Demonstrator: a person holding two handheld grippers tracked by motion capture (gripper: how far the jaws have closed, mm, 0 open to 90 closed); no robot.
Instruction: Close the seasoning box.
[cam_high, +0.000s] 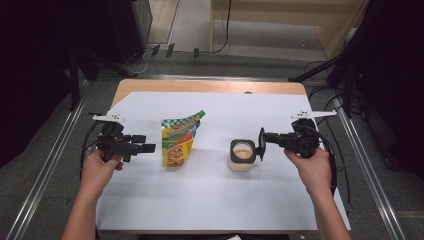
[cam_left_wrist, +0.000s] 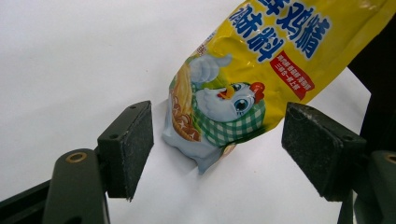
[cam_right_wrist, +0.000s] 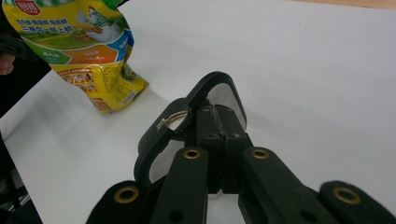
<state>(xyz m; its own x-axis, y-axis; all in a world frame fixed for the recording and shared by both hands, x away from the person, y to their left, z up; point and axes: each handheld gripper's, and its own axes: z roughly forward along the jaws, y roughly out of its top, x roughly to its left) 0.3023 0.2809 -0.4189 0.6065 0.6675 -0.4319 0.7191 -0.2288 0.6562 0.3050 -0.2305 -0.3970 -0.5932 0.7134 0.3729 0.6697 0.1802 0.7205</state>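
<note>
While your left claw (cam_high: 149, 147) hovered level with its jaws spread wide and nothing pressed between them, the yellow seasoning pouch (cam_high: 179, 141) stood just ahead of its tips, apart from both pads (cam_left_wrist: 131, 144). That pouch ran long from its crimped bottom corner, nearest your claw, up to the green spout at its top, which leaned away and toward the far side of the surface (cam_high: 150, 200). You had bare white surface all round the left claw, with the near edge well behind your hand and the left edge close beside your wrist. Your right claw (cam_high: 261, 144) was clamped tight on the black hinged lid (cam_right_wrist: 187, 121) of the small square container (cam_high: 242, 156), holding that lid tipped upright at the container's right rim. The container sat just below and ahead of those tips, its mouth facing up with pale granules inside. Between the pouch and the container a strip of surface lay free, and your two claws stood well apart.
</note>
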